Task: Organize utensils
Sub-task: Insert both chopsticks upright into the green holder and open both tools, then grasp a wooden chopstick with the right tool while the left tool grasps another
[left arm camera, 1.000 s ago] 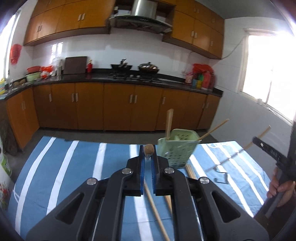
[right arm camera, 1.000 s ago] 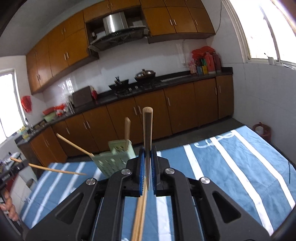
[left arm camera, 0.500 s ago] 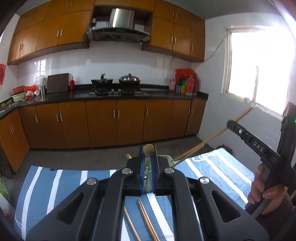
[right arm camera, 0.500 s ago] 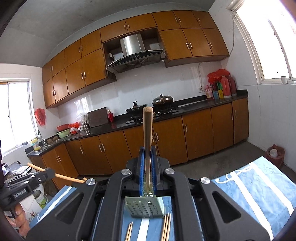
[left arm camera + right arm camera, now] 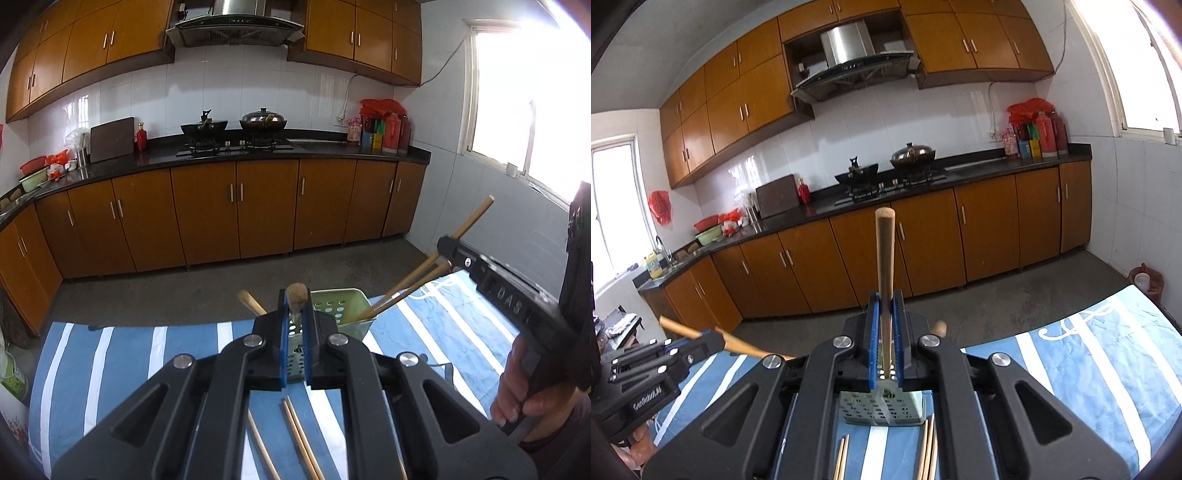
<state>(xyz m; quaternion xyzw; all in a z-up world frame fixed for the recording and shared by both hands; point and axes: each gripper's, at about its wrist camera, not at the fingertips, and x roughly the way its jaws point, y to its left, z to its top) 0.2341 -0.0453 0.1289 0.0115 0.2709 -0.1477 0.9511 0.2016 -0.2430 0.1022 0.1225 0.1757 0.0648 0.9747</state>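
In the left wrist view my left gripper (image 5: 295, 306) is shut on a wooden chopstick (image 5: 296, 293) that sticks up between the blue pads. Just beyond it on the striped cloth stands the pale green perforated holder (image 5: 338, 308), with other sticks (image 5: 248, 299) leaning in it. My right gripper (image 5: 448, 245) comes in from the right, held by a hand (image 5: 517, 402); its chopstick (image 5: 476, 216) slants down into the holder. In the right wrist view the right gripper (image 5: 885, 301) is shut on that upright chopstick (image 5: 884, 254), with the holder (image 5: 882, 406) directly below. The left gripper (image 5: 701, 338) shows at the left.
Loose chopsticks (image 5: 299, 439) lie on the blue-and-white striped tablecloth (image 5: 122, 350) near me, also seen as chopsticks (image 5: 929, 446) in the right wrist view. The cloth's far edge drops to a grey floor (image 5: 184, 291). Wooden kitchen cabinets (image 5: 236, 210) and a stove counter stand beyond.
Both grippers have closed in on the holder, which now sits right under their tips instead of ahead. The right gripper has come nearer to the left. Both stay shut on their chopsticks.
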